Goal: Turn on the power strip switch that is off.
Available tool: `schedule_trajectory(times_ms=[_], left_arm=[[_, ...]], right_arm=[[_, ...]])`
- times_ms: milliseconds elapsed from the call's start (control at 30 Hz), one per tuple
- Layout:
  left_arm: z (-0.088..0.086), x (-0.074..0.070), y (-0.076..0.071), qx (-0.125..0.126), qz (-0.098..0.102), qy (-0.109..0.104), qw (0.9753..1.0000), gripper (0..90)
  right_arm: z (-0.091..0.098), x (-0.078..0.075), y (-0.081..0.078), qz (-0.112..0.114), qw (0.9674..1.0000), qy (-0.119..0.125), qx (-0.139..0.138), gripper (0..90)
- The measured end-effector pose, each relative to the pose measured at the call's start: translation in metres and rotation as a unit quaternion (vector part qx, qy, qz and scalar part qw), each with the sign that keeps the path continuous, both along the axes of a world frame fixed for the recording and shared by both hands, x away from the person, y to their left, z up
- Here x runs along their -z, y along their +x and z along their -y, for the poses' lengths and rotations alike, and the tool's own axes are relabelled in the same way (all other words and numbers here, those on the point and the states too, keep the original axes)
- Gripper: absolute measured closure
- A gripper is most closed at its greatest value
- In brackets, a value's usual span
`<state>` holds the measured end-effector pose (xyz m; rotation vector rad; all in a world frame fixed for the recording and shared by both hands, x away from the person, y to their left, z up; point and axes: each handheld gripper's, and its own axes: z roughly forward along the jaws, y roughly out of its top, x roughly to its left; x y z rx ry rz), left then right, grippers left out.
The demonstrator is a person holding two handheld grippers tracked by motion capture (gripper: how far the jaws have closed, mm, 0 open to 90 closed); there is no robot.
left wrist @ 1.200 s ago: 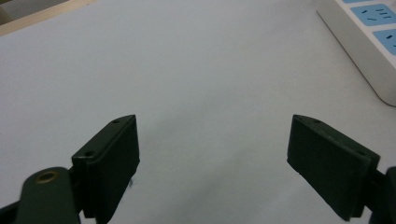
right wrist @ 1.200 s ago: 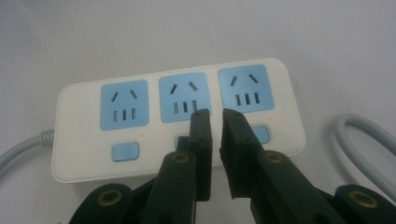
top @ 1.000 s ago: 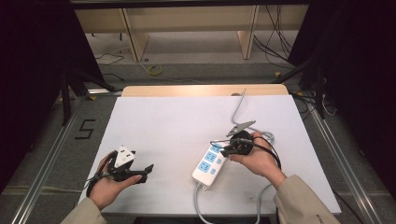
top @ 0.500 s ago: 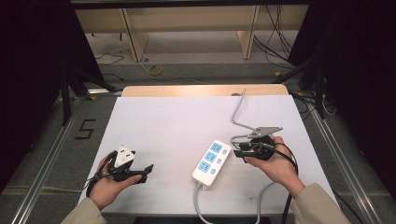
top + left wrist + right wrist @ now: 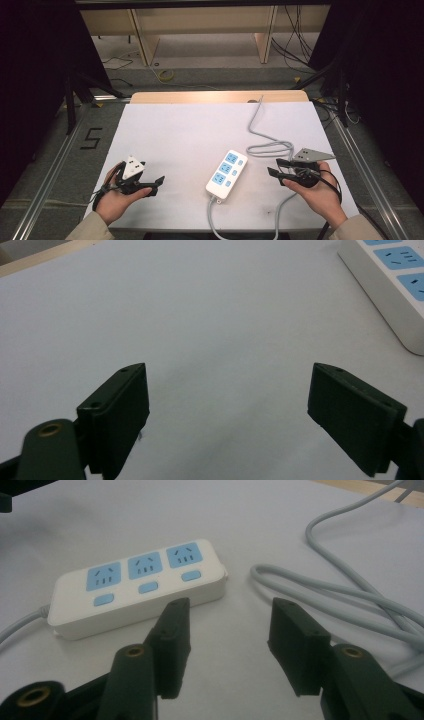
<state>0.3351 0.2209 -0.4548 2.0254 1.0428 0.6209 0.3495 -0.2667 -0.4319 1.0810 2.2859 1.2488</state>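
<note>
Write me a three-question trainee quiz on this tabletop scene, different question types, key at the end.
1. True or false: the white three-socket power strip with blue outlets is gripped by the right hand-held gripper.
2. Multiple choice: in the high view, the looped grey cable lies (A) left of the strip, (B) between the strip and the right hand-held gripper, toward the far side, (C) under the left hand-held gripper.
3. Fill in: the strip has ___ blue outlets, each with a small blue button beside it.

Key:
1. False; its jaws are apart and hold nothing, with the strip lying free on the white table surface.
2. B.
3. Three.
</note>
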Motion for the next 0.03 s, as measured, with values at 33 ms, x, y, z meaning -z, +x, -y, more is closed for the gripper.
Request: schedule_trajectory(times_ms=[33], left_arm=[[0.0001, 0.0000, 0.0003, 0.000, 0.000, 0.000, 1.0000, 16.4]], right_arm=[[0.0009, 0.0004, -0.0001, 0.004, 1.0000, 0.003, 0.001, 48.2]])
